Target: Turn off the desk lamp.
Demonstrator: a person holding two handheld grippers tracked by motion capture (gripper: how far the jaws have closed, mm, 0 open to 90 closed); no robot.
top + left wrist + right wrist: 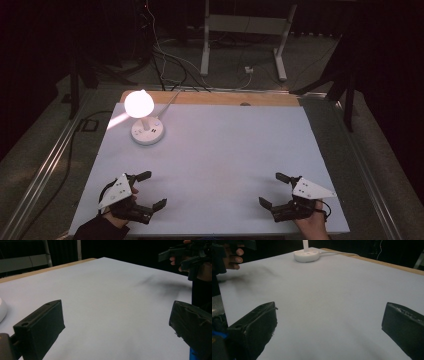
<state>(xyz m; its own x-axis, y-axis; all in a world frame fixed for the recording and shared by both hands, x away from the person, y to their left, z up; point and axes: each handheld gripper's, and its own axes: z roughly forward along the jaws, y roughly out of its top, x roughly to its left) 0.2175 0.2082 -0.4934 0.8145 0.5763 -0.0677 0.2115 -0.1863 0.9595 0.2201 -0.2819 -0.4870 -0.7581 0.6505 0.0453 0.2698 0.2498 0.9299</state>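
Nothing is being handled yet, so the work looks to be at its very start. The left gripper (149, 190) is hovering near the front left corner of the desk (225, 150) with its jaws standing wide apart and nothing between them. The right gripper (273, 189) is hanging near the front right corner, its jaws likewise spread wide and holding nothing. Both are pointing inward across the bare white surface.

The lamp (146, 131), the nearest thing to either gripper, is standing at the far left of the desk, upright on its round white base, with its globe (138, 103) glowing brightly. It is well apart from both grippers, closer to the left one. Reaching it and whatever is to be done with it is all still ahead.

A white cord (170, 102) is running from the lamp's base off the back edge. Nothing is lying between the grippers and the lamp, so the way looks unobstructed; the glare and the trailing cord seem the only things to mind.
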